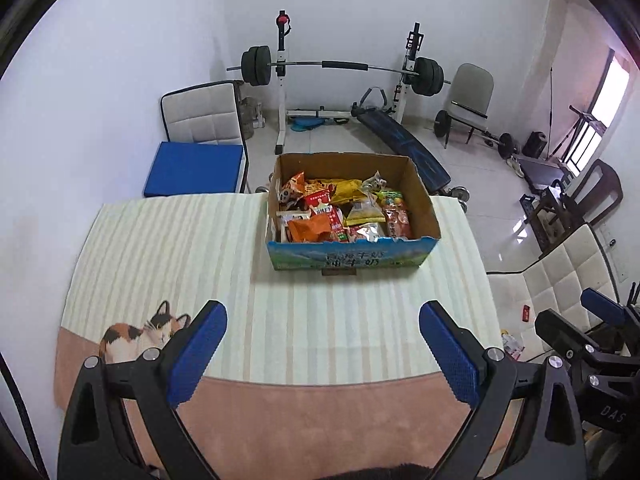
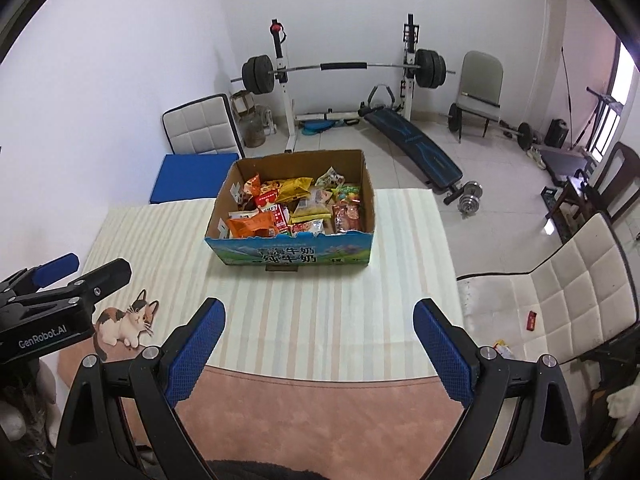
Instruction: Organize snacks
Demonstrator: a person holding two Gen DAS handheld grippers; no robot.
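From the left wrist camera, the left gripper (image 1: 322, 346) hangs over the near part of the table with its blue-padded fingers (image 1: 198, 354) spread wide and nothing between them. Straight ahead of it, well beyond the fingertips, an open cardboard milk carton box (image 1: 352, 258) sits on the striped tablecloth (image 1: 180, 248), and the snack packets (image 1: 344, 210) fill it in a loose heap of orange, red and yellow wrappers. Near the left finger a calico cat picture (image 1: 136, 336) is printed on the cloth. The right gripper (image 1: 592, 332) shows at the right edge, level with the left one and just beside it. Beyond the box stand a barbell rack (image 1: 344, 68) and a slanted sit-up bench (image 1: 404, 146), with a blue cushion (image 1: 196, 168) on the chair ahead to the left. From the right wrist camera, the right gripper (image 2: 318, 344) is likewise held over the near table edge, its blue pads (image 2: 442, 354) wide apart and holding nothing. The box (image 2: 296, 254) lies ahead and slightly left of its centre line, well clear of the fingertips, with the snack packets (image 2: 296, 208) inside. The left gripper (image 2: 64, 276) comes in from the left edge, close to the cat picture (image 2: 126, 322); from this side I cannot tell how far its fingers are parted. To the right, off the table, is a cream quilted chair (image 2: 568, 292) with a small red packet (image 2: 531, 320) lying on its seat.
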